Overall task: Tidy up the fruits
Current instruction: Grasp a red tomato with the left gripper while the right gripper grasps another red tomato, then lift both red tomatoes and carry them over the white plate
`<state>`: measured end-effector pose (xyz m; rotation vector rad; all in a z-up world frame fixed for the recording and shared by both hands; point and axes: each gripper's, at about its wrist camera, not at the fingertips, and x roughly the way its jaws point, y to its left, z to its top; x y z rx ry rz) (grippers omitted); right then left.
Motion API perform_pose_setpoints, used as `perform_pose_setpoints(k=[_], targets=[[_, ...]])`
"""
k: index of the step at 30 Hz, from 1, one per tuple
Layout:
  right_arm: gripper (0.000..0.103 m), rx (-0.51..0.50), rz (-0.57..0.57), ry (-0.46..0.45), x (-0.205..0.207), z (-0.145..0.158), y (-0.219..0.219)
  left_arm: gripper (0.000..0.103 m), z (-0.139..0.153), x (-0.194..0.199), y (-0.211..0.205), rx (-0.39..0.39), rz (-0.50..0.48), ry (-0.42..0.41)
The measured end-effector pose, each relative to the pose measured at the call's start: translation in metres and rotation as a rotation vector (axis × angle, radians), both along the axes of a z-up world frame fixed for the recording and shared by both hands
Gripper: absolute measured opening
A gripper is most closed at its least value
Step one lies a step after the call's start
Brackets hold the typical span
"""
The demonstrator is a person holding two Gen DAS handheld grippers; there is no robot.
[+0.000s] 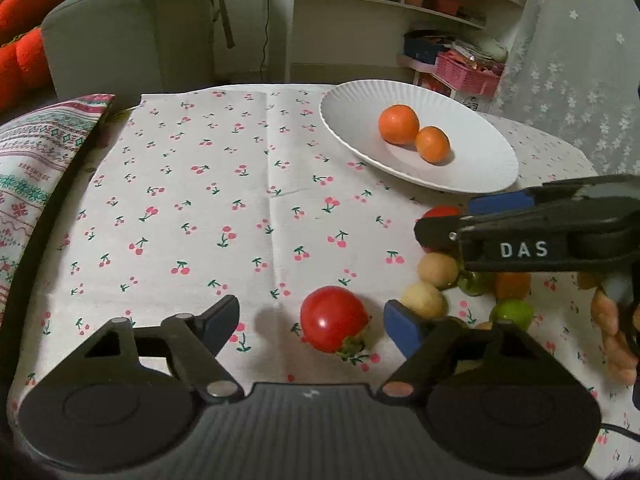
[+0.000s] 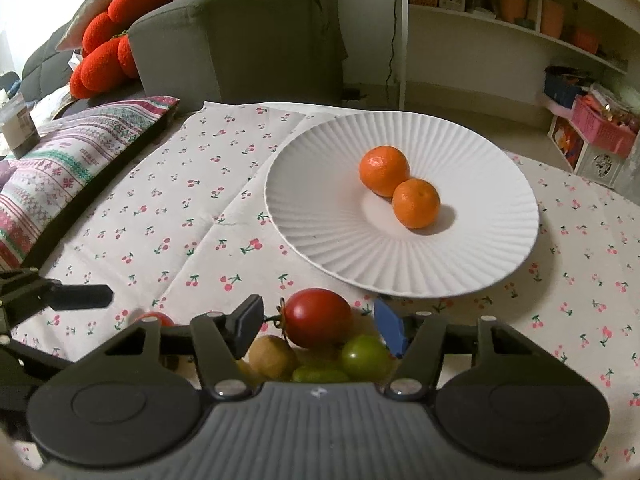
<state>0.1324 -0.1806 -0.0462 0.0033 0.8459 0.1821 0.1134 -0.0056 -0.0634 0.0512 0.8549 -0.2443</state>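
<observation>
While both my jaws stood open, one tomato (image 1: 334, 324) lay between the left gripper's (image 1: 316, 318) jaws and another tomato (image 2: 318, 317) between the right gripper's (image 2: 318, 326).

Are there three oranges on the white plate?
No, only two oranges sit on the white plate, touching each other.

Two tangerines (image 2: 400, 188) are sitting side by side, touching, in the plate (image 2: 320, 216) ahead of me — the plate resting on the tablecloth (image 1: 200, 200). Nearer me, a tomato (image 1: 334, 324) is lying left of a cluster of small fruits (image 1: 440, 284).
</observation>
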Motion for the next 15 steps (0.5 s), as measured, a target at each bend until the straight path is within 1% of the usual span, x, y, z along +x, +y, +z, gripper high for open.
perform_pose_setpoints(k=[1,3,4,5,9,14,15], targets=[[0.056,-0.005,0.002,0.002,0.0005,-0.0007,0.0014,0.064,-0.0003,0.0001,-0.0002,-0.003,-0.003,0.002],[0.054,-0.004,0.008,0.006,0.0011,-0.0018,0.0029,0.057,-0.0012,0.0006,-0.0008,-0.009,-0.011,0.008],[0.052,0.000,0.012,0.012,0.0015,-0.0029,0.0034,0.056,-0.0022,0.0010,-0.0013,-0.009,-0.015,0.015],[0.048,0.003,0.018,0.016,0.0019,-0.0037,0.0042,0.052,-0.0036,0.0015,-0.0014,-0.010,-0.018,0.023],[0.047,-0.009,0.029,0.009,0.0006,-0.0032,0.0068,0.042,-0.0074,0.0023,0.0002,-0.024,-0.016,0.040],[0.045,0.007,0.027,0.013,-0.0009,-0.0021,0.0049,0.030,-0.0041,0.0029,-0.0003,-0.038,-0.026,0.027],[0.039,0.001,0.021,0.008,-0.0016,-0.0013,0.0043,0.027,-0.0038,0.0029,-0.0013,-0.036,-0.032,0.025]])
